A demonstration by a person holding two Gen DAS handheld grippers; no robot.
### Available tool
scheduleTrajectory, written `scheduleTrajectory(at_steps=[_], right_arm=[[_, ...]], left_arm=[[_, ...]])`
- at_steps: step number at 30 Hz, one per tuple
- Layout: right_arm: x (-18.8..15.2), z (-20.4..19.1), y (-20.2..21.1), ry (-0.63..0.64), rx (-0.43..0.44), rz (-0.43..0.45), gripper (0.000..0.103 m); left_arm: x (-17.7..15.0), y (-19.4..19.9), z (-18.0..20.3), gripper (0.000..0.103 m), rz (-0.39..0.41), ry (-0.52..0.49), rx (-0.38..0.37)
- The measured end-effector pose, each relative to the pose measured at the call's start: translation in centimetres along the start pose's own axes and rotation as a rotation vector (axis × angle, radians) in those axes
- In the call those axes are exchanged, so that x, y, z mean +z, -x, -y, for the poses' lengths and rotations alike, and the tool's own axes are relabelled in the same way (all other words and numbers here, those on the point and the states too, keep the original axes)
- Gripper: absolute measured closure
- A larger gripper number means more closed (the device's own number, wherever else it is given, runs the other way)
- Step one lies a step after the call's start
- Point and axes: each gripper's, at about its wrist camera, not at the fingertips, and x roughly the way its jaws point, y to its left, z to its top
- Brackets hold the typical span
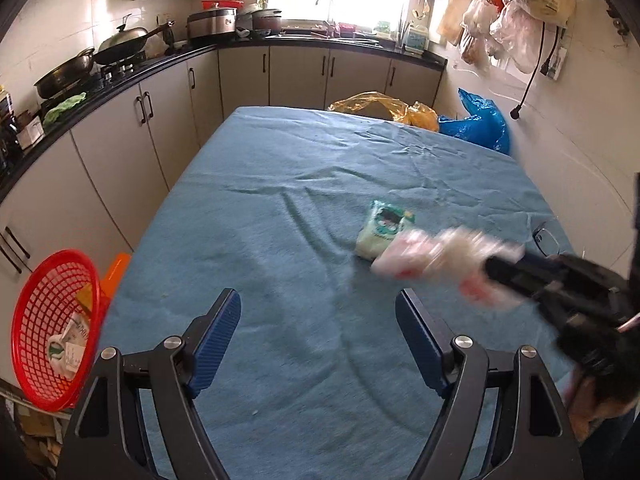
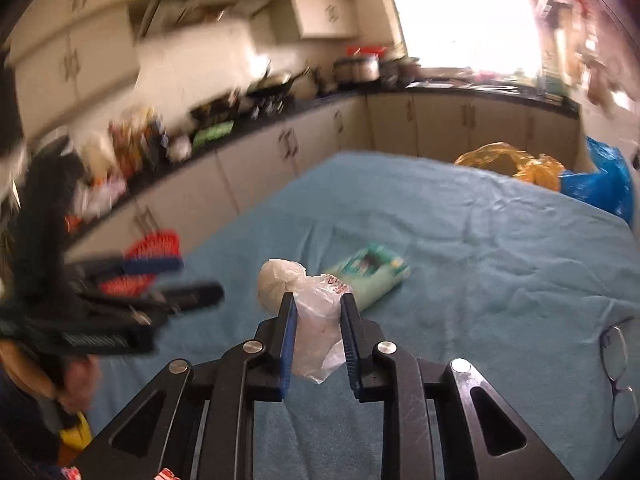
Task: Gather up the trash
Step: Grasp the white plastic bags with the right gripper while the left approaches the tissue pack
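My right gripper (image 2: 318, 300) is shut on a crumpled clear plastic bag (image 2: 318, 332) with red print and holds it above the blue tablecloth (image 2: 480, 240). In the left wrist view the same bag (image 1: 432, 258) shows blurred at the tip of the right gripper (image 1: 492, 268). A green and white packet (image 1: 382, 230) lies on the cloth just beyond it, also in the right wrist view (image 2: 370, 272). My left gripper (image 1: 318, 312) is open and empty over the near part of the table. A red mesh basket (image 1: 52, 332) with some trash in it hangs off the table's left side.
Glasses (image 2: 618, 376) lie on the cloth at the right. A yellow bag (image 1: 384, 108) and a blue bag (image 1: 478, 124) sit beyond the far edge. A kitchen counter (image 1: 120, 76) with pans runs along the left and back.
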Motion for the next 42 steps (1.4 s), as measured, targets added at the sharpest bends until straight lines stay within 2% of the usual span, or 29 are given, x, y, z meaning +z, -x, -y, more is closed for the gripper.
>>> scheduleTrajectory(at_steps=[4, 9, 13, 18, 25, 28, 32, 35, 42], right_arm=[[0.4, 3.4, 1.3, -0.166, -0.065, 0.047, 0.080], [0.5, 4.6, 2.0, -0.261, -0.113, 0.059, 0.080], [0.4, 5.3, 1.8, -0.295, -0.188, 0.043, 0.080], [0.1, 6.8, 1.4, -0.355, -0.214, 0.023, 0.080], [-0.2, 7.2, 0.6, -0.369, -0.235, 0.002, 0.080], [-0.3, 7.1, 0.4, -0.363, -0.241, -0.002, 0.080], [-0.4, 7.1, -0.1, -0.359, -0.245, -0.019, 0.080], [-0.6, 7.2, -0.8, -0.355, -0.243, -0.041, 0.080], [-1.4, 6.1, -3.2, -0.288, -0.228, -0.139, 0.078]], left_arm=[[0.9, -0.9, 2.3, 0.024, -0.009, -0.033, 0.024], [1.5, -2.3, 4.6, 0.024, -0.023, -0.087, 0.049], [2.2, -4.6, 6.0, 0.024, -0.052, -0.115, 0.069], [3.4, -7.9, 7.2, 0.023, -0.083, -0.148, 0.086], [3.8, -12.1, 8.5, 0.023, -0.122, -0.198, 0.156], [3.3, -13.4, 8.2, 0.022, -0.142, -0.196, 0.159], [3.4, -13.6, 7.3, 0.023, -0.125, -0.162, 0.132], [3.4, -13.5, 6.6, 0.045, -0.115, -0.136, 0.102], [2.5, -12.8, 5.6, 0.050, -0.105, -0.101, 0.095]])
